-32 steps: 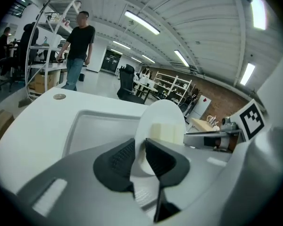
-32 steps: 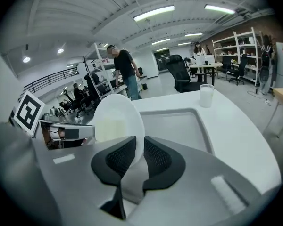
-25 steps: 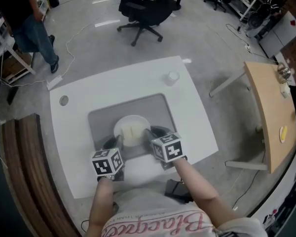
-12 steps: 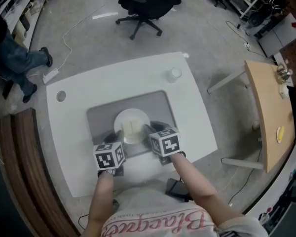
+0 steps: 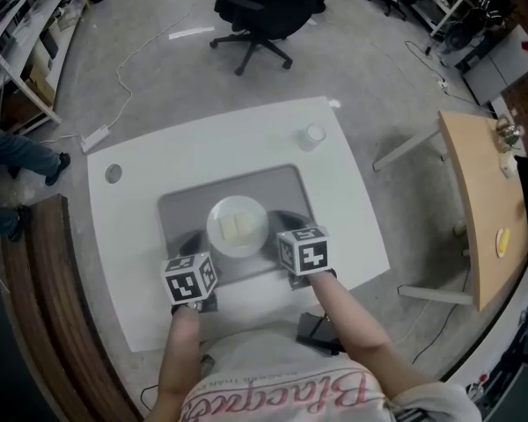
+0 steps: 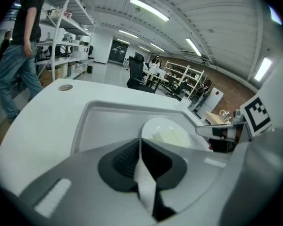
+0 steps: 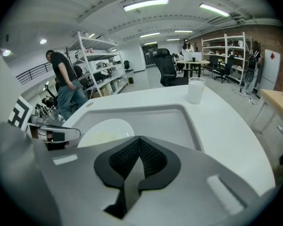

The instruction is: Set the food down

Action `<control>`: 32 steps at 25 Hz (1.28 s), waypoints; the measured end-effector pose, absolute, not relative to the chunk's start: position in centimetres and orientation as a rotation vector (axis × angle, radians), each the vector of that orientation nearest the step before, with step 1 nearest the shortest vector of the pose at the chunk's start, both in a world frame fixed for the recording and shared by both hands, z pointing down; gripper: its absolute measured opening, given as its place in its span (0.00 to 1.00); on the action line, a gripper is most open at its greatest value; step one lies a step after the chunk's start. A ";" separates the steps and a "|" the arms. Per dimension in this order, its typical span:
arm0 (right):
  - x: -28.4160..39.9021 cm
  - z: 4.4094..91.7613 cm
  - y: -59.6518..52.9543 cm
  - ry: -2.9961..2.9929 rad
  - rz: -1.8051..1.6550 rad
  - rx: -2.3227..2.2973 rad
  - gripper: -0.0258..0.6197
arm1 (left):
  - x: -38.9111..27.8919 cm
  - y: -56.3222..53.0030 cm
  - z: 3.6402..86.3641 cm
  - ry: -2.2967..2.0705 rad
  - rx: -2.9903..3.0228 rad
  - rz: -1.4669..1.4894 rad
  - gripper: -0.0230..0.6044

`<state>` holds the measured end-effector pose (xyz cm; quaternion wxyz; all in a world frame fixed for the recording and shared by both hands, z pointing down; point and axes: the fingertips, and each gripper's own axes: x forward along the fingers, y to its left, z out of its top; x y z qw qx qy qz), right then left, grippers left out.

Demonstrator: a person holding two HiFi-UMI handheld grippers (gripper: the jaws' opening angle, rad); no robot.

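The left gripper (image 6: 140, 147) has its two dark ribbed jaws pressed together with nothing between them. The right gripper (image 7: 139, 145) is clenched the same way, pads meeting along one seam, also empty.

Just past both sets of jaw tips sits a round white plate (image 5: 215, 236), lying flat and gripped by neither tool. On it lie pale yellow flat pieces of food (image 5: 238, 227), side by side near the plate's middle. In the head view the plate sits between the two grippers, the left one at its lower left and the right one at its lower right.

The plate rests in the near half of a grey rectangular tray with a raised rim (image 5: 246, 185). The tray lies on a white rounded table (image 5: 202, 143).

Well apart from the tray, near the table's far right corner, a clear plastic cup (image 5: 311, 135) stands upright. A small round grey disc (image 5: 113, 174) sits in the table top near its far left edge.

Beyond the table a black office chair (image 5: 260, 11) stands on the grey floor.
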<state>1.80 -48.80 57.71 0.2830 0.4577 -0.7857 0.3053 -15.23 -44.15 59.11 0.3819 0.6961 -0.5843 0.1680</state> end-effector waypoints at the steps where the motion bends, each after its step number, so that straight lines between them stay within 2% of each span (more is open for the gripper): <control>1: 1.9 57.1 -48.9 -2.131 0.819 1.234 0.04 | -15.6 -44.1 58.8 -1.508 1.773 0.419 0.04; 10: 0.8 50.7 -46.4 -2.421 0.683 1.124 0.04 | -15.8 -43.1 53.0 -1.599 1.896 0.299 0.04; 32: 0.3 40.9 -35.3 -2.765 0.417 1.052 0.04 | -10.2 -34.6 42.0 -1.700 2.210 0.114 0.04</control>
